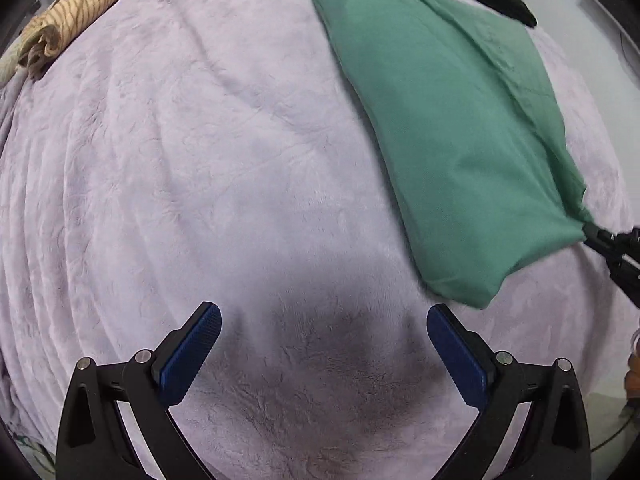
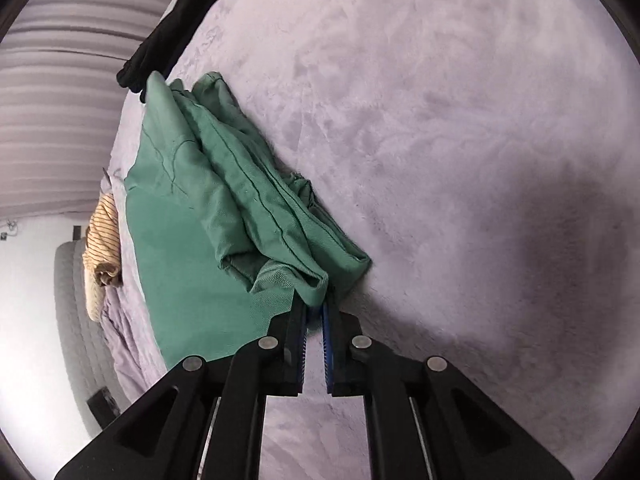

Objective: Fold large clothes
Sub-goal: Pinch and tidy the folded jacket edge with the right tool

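We work on a bed covered with a lilac plush blanket (image 1: 180,160). The green garment (image 1: 440,128) lies on this blanket as a long folded strip, so we judge that at least 1 fold is done. Our right gripper (image 2: 316,308) is closed on the near corner of the garment, with bunched layers between its pads. Our left gripper (image 1: 324,320) hangs wide open beside the garment and holds nothing. Another fold across the length seems left. A striped cloth (image 1: 76,12) and a black cloth (image 2: 160,36) lie beyond the garment.
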`<state>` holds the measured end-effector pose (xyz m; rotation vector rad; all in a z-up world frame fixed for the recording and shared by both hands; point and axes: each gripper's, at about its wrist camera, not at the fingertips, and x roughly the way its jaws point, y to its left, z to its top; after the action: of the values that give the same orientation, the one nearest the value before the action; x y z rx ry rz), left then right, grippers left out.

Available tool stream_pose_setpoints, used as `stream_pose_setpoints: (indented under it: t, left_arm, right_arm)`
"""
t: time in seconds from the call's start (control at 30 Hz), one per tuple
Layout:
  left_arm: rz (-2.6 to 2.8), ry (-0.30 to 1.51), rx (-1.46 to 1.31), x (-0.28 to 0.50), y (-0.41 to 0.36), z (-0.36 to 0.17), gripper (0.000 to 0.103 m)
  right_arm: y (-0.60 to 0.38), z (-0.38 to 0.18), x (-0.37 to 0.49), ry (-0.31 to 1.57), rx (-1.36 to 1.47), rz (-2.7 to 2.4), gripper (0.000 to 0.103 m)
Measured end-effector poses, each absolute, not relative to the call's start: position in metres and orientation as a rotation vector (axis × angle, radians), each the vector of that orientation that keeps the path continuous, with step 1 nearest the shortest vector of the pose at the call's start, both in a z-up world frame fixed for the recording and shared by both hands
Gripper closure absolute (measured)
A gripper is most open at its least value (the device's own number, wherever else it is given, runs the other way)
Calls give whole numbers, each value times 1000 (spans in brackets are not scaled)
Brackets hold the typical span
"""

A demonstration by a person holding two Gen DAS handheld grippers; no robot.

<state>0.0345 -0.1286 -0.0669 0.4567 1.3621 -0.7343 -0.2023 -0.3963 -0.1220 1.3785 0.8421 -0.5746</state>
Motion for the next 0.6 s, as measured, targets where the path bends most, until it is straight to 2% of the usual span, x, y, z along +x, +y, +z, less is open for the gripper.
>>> stream_pose_setpoints:
  t: [0.2, 0.37, 0.4, 0.43, 0.5, 0.57, 0.6]
  left_arm:
    - [-751, 1284, 383, 55, -171, -48, 0]
    - [-763, 1277, 466, 37, -203, -70, 0]
    - [-755, 1282, 466, 35, -202, -74, 0]
    - [-745, 1296, 457, 36, -200, -78, 0]
    - [-728, 1326, 418, 38, -197, -83, 0]
    - [-720, 1334, 402, 39, -195, -84, 0]
    - [-717, 1331, 405, 39, -195, -84, 0]
  right_arm:
    - [-414, -54, -161, 811, 1087, -505, 91]
    - [-421, -53, -90, 933, 976, -387, 91]
    - [-417, -55, -83, 982, 924, -397, 87]
    - [-412, -56, -79, 1032, 863, -419, 63]
    - [-403, -62, -81, 1075, 789, -457, 29]
    - [-400, -73, -85, 1114, 781, -455, 33]
    - [-403, -81, -88, 1130, 806, -433, 49]
